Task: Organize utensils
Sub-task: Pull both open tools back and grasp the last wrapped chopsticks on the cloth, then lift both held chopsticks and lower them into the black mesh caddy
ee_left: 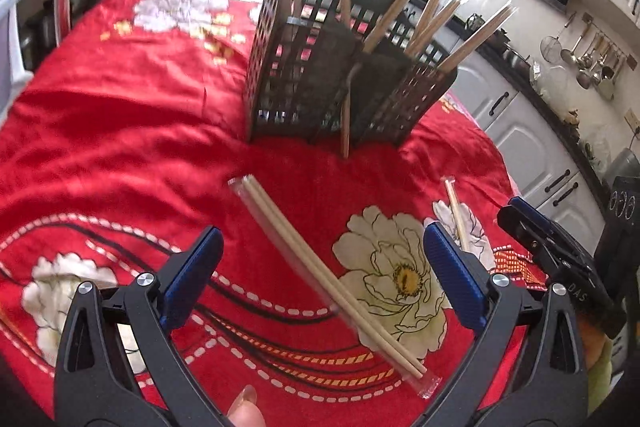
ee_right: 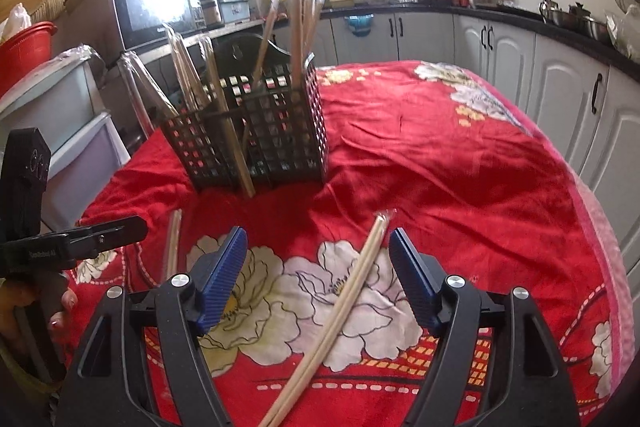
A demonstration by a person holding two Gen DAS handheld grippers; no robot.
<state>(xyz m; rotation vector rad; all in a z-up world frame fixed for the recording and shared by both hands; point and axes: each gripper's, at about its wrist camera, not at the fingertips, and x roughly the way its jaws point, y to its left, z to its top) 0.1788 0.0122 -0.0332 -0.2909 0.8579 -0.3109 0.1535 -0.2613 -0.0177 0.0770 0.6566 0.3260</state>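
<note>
Chopsticks point(ee_left: 332, 279) in clear sleeves lie near the desk's front edge, before the black basket point(ee_left: 320, 83). Both claws point(ee_left: 320, 267) point(ee_right: 318, 271) stand wide, empty; slippery wrap may slide from the pads.

My left gripper point(ee_left: 320, 267) and right gripper point(ee_right: 316, 267) both have open red cloth point(ee_right: 460, 163) ahead — only a wrapped chopstick pair point(ee_left: 332, 283) lies flat between each set of jaws. Farther on, the black basket point(ee_left: 304, 83) blocks the middle (sticks lean outward from it); its sides stay clear.
</note>
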